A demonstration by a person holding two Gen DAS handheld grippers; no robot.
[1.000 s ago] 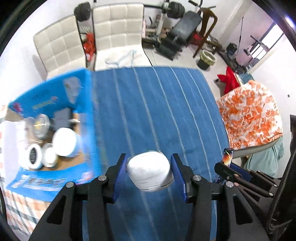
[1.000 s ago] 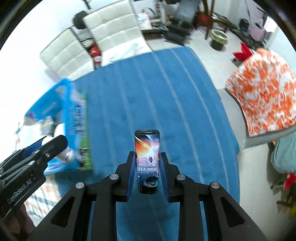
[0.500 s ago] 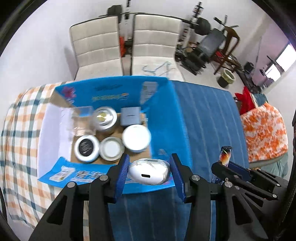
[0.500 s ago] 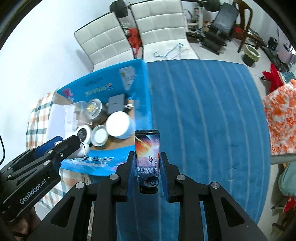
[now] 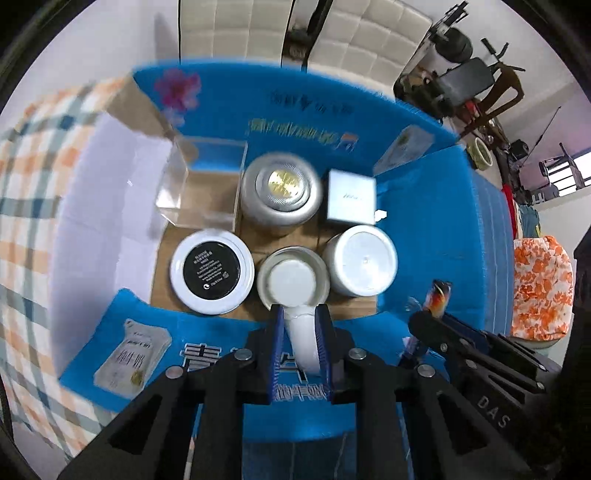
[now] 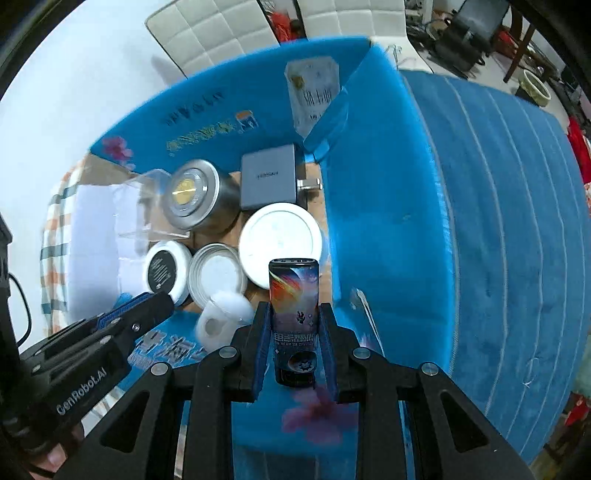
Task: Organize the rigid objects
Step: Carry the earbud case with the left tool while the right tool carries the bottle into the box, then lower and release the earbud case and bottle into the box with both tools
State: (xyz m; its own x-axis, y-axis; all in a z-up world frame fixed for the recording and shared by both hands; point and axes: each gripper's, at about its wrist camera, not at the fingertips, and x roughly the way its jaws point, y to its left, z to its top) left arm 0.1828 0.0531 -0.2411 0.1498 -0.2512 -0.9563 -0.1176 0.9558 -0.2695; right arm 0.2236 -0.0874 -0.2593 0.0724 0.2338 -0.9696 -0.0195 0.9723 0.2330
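My left gripper [image 5: 301, 325] is shut on a white rounded case [image 5: 303, 339], now turned edge-on, just above the near flap of an open blue cardboard box [image 5: 424, 229]. The case also shows in the right wrist view [image 6: 221, 317]. My right gripper [image 6: 293, 317] is shut on a tall can with space artwork [image 6: 293, 295], held upright over the box's near right corner. In the box stand a silver tin [image 5: 280, 192], a grey square box [image 5: 351, 197], a white round lid [image 5: 360, 260], an open tin [image 5: 293, 280] and a black-labelled jar [image 5: 212, 271].
A clear plastic box [image 5: 201, 184] sits at the box's left. The box rests on a table with a checked cloth [image 5: 33, 206] at left and a blue striped cloth [image 6: 498, 221] at right. White chairs [image 5: 332, 33] stand beyond.
Both grippers moved left and down from over the blue cloth to over the open box. The white case has turned from flat to edge-on in my left gripper.
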